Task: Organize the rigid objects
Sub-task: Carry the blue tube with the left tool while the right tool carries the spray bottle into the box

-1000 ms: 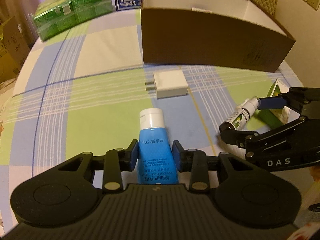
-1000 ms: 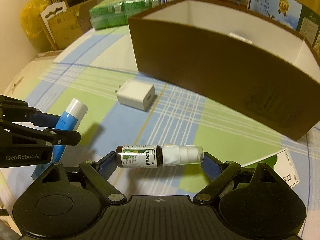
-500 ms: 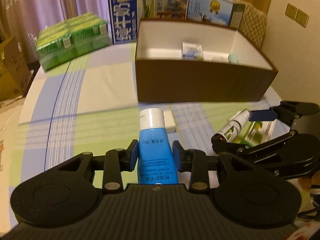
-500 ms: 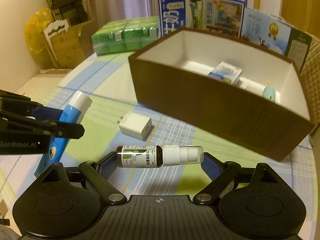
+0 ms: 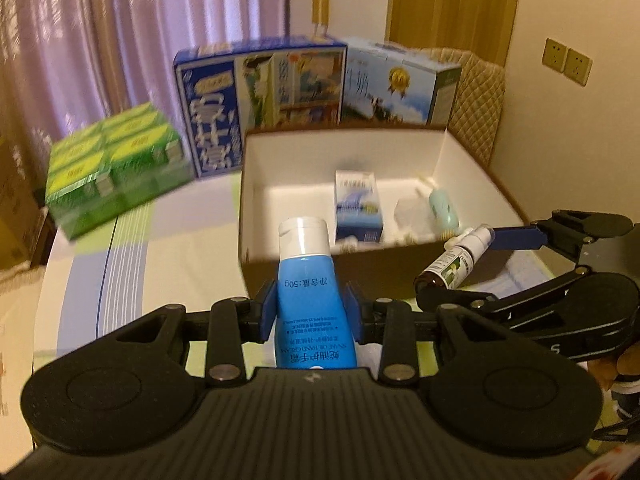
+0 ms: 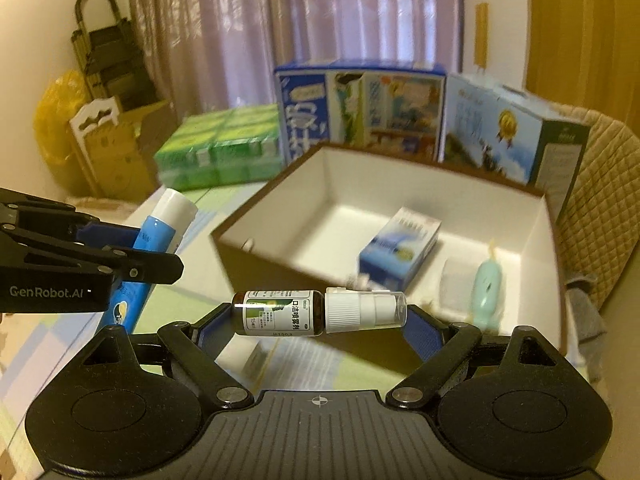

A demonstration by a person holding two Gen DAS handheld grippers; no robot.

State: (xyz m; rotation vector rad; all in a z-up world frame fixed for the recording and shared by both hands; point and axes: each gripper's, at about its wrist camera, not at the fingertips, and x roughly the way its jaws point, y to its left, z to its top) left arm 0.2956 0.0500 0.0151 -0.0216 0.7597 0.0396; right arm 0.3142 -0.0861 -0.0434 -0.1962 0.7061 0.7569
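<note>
My left gripper [image 5: 310, 312] is shut on a blue tube with a white cap [image 5: 308, 292], held up in front of the brown open box [image 5: 256, 184]. The same tube [image 6: 160, 232] shows at the left of the right wrist view. My right gripper [image 6: 320, 320] is shut on a small brown spray bottle [image 6: 304, 312], clamped end to end and lying crosswise. That bottle [image 5: 452, 268] hangs just right of the tube, near the box's front wall. Inside the box lie a small blue-white carton [image 6: 396, 248] and a pale green item [image 6: 486, 292].
Behind the box stand two large printed cartons [image 5: 260, 96] [image 5: 400, 84], and a green shrink-wrapped pack [image 5: 116, 160] sits at the back left on the checked tablecloth [image 5: 132, 264]. A quilted chair back [image 5: 476, 100] is at the right. Cardboard and a yellow bag [image 6: 60, 128] lie beyond the table.
Both grippers have risen with their objects and tilted up, so the box's inside now shows. The white charger on the cloth has dropped out of sight.
</note>
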